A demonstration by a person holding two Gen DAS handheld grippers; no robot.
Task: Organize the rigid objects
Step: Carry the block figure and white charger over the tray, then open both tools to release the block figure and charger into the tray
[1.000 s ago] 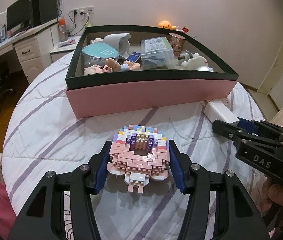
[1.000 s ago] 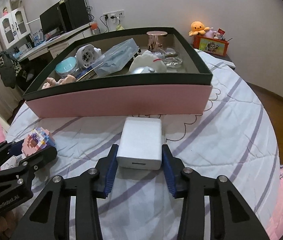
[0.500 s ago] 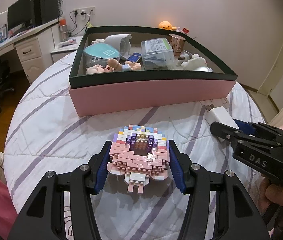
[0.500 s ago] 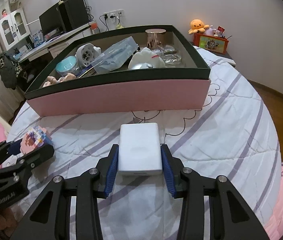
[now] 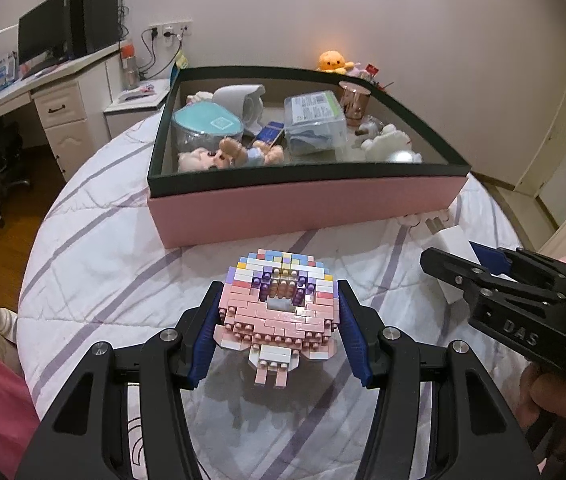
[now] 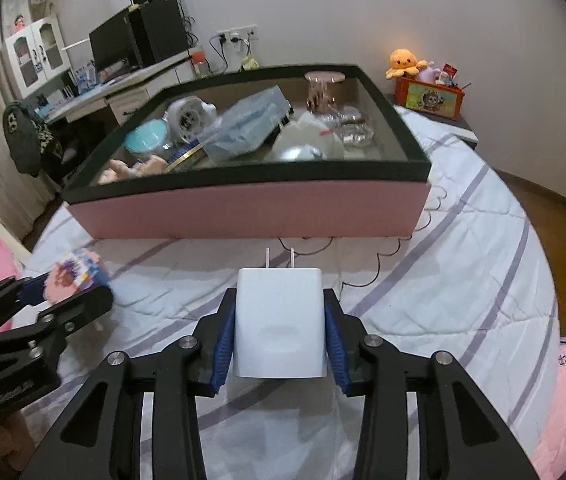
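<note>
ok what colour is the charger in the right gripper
Plain white charger, with two metal prongs; the right wrist view shows it best.

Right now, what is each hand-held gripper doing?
Left hand-held gripper: closed on the brick toy.
Right hand-held gripper: closed on the charger.

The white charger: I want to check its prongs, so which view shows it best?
The right wrist view. The white charger sits centred in the right gripper, both prongs pointing toward the pink box. The left wrist view shows only part of it, mostly hidden behind that gripper.
</note>
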